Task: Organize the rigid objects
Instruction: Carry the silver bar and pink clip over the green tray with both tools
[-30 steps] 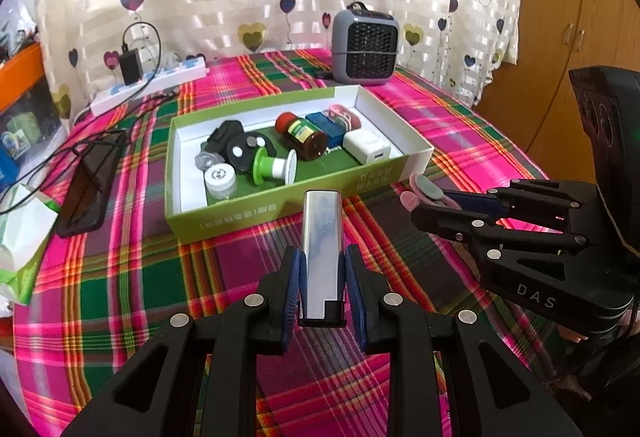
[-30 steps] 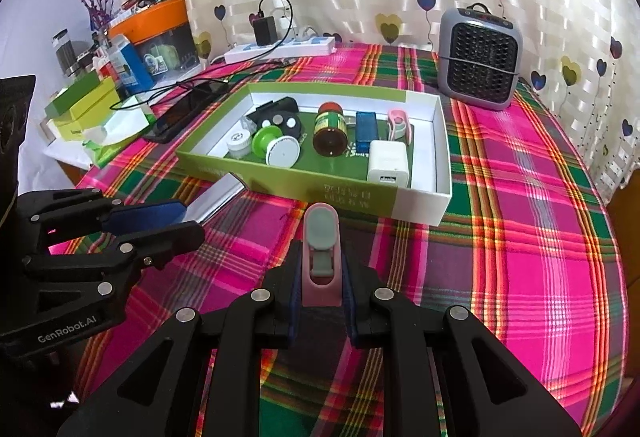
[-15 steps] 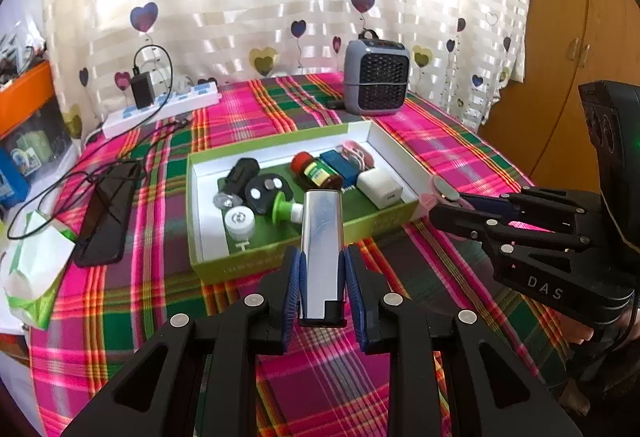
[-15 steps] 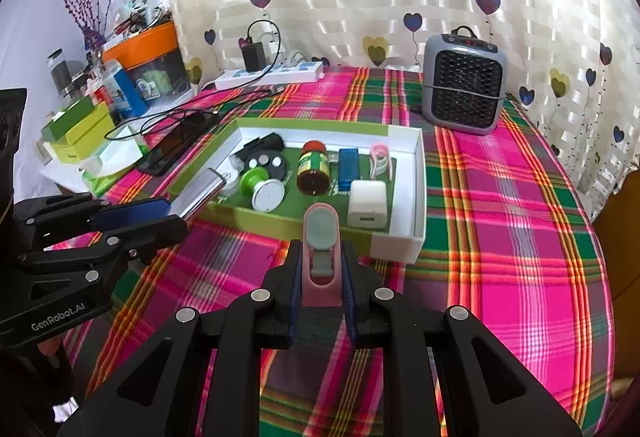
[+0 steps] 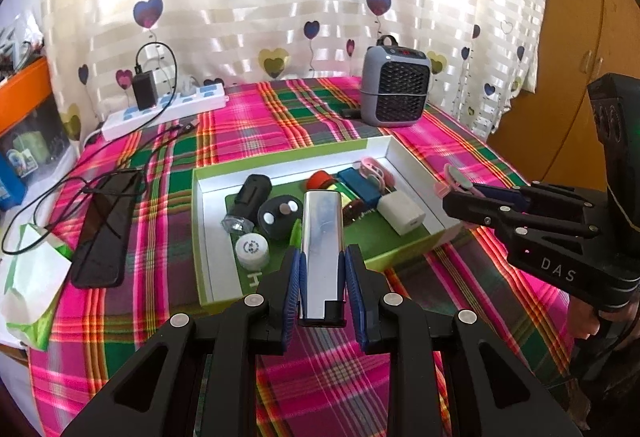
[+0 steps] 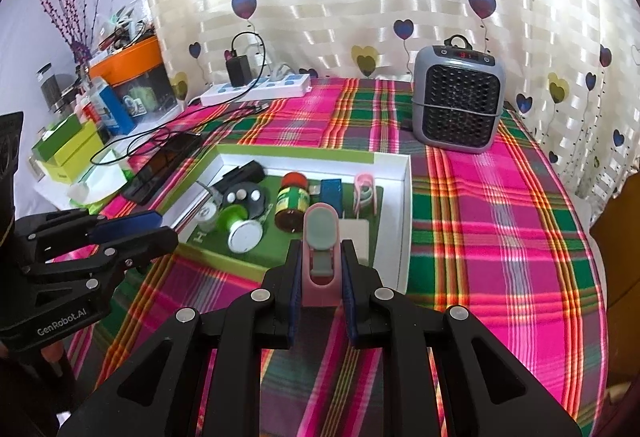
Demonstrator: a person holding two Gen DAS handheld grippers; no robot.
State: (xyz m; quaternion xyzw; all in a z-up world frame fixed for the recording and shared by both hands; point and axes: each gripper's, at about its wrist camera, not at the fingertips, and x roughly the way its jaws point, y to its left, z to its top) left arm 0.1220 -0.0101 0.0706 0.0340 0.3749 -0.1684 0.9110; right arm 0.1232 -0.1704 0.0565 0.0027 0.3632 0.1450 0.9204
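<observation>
My left gripper (image 5: 322,261) is shut on a silver metal bar (image 5: 322,237), held above the table in front of the green and white box (image 5: 208,229). My right gripper (image 6: 319,257) is shut on a pink and grey clip (image 6: 319,237), also raised before the box (image 6: 404,221). Inside the box lie a black key fob (image 5: 280,215), a white cap (image 5: 252,248), a blue block (image 5: 358,185), a white charger (image 5: 401,213), a green spool (image 6: 236,223), a red-lidded jar (image 6: 292,207) and a pink clip (image 6: 365,189). Each gripper shows at the edge of the other's view.
A grey heater (image 5: 396,91) stands at the back of the plaid tablecloth. A power strip (image 5: 168,109), cables and a dark phone (image 5: 106,225) lie to the left. Boxes and an orange-lidded container (image 6: 128,77) crowd a side shelf at far left.
Both grippers have drawn back and risen with their objects, so the box now sits farther off and more of the table shows.
</observation>
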